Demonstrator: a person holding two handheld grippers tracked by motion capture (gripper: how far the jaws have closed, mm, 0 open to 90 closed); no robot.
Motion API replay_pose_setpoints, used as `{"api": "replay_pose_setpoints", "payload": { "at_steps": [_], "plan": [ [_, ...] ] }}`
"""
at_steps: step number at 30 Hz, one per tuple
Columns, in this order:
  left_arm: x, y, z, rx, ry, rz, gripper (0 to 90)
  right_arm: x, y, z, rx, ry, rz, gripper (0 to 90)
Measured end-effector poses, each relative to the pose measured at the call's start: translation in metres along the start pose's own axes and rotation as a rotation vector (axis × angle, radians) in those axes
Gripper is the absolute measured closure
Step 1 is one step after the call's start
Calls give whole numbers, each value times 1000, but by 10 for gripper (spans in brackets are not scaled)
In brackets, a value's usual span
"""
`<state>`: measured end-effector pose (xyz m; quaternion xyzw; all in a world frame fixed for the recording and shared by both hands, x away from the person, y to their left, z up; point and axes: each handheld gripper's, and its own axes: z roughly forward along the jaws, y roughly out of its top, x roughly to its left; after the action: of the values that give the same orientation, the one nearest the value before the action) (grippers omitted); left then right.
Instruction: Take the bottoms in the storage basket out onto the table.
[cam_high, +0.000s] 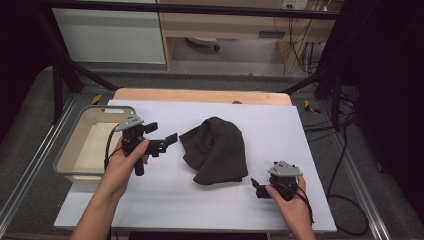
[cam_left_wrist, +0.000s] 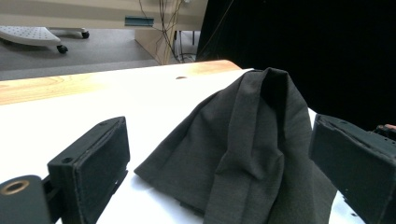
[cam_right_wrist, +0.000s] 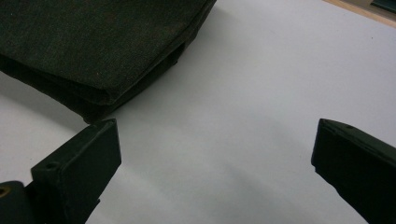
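the dark cloth (cam_high: 215, 150) lies crumpled on the white worktop (cam_high: 280, 125), between the two claws and touching neither. the left claw (cam_high: 162, 140) hangs just beside its near edge with the jaws spread wide; in the left gripper view the cloth (cam_left_wrist: 247, 154) rises in a soft peak straight ahead, framed between the two black jaws. the right claw (cam_high: 256, 187) sits low on the worktop, also wide and holding nothing, with the cloth's folded corner (cam_right_wrist: 100, 100) just ahead of it and towards its left jaw

it looks like a light woven fabric, limp, not slippery and in no way fragile; it should drape and sag as soon as it is lifted, and a pinch through one layer would probably drag the rest along. the folded corner in front of the right claw looks the firmest place to bite, several layers thick with a clean edge; for the left claw the hem at the foot of the peak seems best

the worktop covering is smooth, matt and flat, so the cloth should slide on it easily. a beige bin (cam_high: 90, 145) stands behind the left claw at the worktop's edge. beyond is a dim room with grey floor, a dark frame, cables and pale cabinets
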<state>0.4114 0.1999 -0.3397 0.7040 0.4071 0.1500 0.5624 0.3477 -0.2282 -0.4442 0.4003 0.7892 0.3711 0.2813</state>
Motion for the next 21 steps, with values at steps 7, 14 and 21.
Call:
{"api": "replay_pose_setpoints", "payload": {
  "at_steps": [7,14,21],
  "plan": [
    [5,1,-4,2,7,-4,35,1,0,1,7,2,-4,22],
    [8,3,-10,-5,13,-5,35,1,0,1,10,1,-5,22],
    [15,5,-18,-20,23,-8,35,1,0,1,9,3,-5,23]
  ]
}}
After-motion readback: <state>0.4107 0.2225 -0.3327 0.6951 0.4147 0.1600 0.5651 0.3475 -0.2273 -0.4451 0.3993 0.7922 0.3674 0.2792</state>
